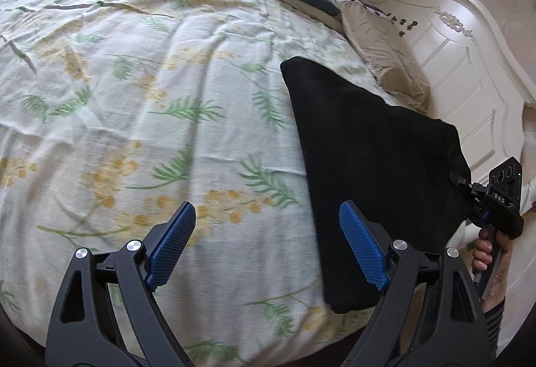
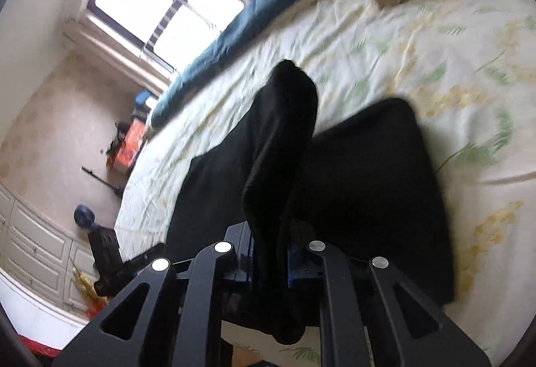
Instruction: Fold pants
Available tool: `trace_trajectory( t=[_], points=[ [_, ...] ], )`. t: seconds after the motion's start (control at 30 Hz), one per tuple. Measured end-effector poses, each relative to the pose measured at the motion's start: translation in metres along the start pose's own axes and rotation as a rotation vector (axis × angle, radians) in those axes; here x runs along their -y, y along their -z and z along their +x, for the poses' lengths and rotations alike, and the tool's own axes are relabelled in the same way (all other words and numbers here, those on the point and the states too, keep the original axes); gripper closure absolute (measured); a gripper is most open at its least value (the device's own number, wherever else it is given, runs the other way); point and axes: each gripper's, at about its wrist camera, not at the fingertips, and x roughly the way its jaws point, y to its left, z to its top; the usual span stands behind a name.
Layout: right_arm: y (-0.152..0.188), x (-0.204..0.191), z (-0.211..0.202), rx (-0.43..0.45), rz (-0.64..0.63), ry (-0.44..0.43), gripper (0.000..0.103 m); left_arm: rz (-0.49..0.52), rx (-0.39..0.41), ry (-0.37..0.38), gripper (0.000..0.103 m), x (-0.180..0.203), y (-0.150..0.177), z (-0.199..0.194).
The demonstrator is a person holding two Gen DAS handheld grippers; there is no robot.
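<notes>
Black pants on the flowered bed, my right gripper clamped on a fold of them.

In the right wrist view my right gripper (image 2: 268, 259) sits at lower centre, pinched tight on one raised ridge of the pants (image 2: 368, 186); the cloth hides its blue pads almost wholly, and blur smears the edges. In the left wrist view my left gripper (image 1: 268, 246) hangs with both blue fingers (image 1: 172, 244) spread wide over the bedspread (image 1: 134, 99), nothing between them. One beige pillow (image 1: 385, 58) lies upper right. My right hand (image 1: 492, 253) is cut off at the lower right edge.
</notes>
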Motion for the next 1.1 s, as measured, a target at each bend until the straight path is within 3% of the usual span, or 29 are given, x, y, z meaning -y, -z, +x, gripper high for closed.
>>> trace_trajectory(
  t=[0.1,0.23,0.43,0.57,0.83,0.9,0.97,1.0,1.03,1.1],
  points=[
    [-0.002,0.017,-0.011,0.016,0.019,0.036,0.090,0.006,-0.007,0.031,0.016,0.010,-0.001,0.003],
    [0.003,0.045,0.001,-0.033,0.042,0.111,0.090,0.018,-0.022,0.056,0.016,0.023,0.001,0.011],
    [0.012,0.087,0.006,-0.013,0.179,-0.059,0.090,0.034,-0.053,0.034,0.016,0.029,0.006,0.023],
    [0.014,0.098,0.006,-0.008,0.219,-0.124,0.091,0.041,-0.052,0.029,0.016,0.029,0.007,0.024],
    [0.016,0.106,-0.010,0.042,0.257,-0.142,0.088,0.030,-0.059,0.064,0.016,0.027,0.007,0.021],
    [0.017,0.112,-0.021,0.060,0.283,-0.140,0.082,0.012,-0.071,0.116,0.016,0.025,0.008,0.020],
    [0.019,0.113,-0.033,0.083,0.294,-0.142,0.069,-0.014,-0.087,0.167,0.016,0.023,0.009,0.019],
    [0.019,0.113,-0.035,0.090,0.291,-0.123,0.050,-0.026,-0.096,0.194,0.016,0.022,0.010,0.020],
    [0.020,0.112,-0.039,0.097,0.286,-0.094,0.039,-0.039,-0.110,0.228,0.016,0.023,0.011,0.021],
    [0.023,0.112,-0.042,0.094,0.274,-0.085,0.039,-0.057,-0.135,0.274,0.016,0.024,0.013,0.026]
  ],
)
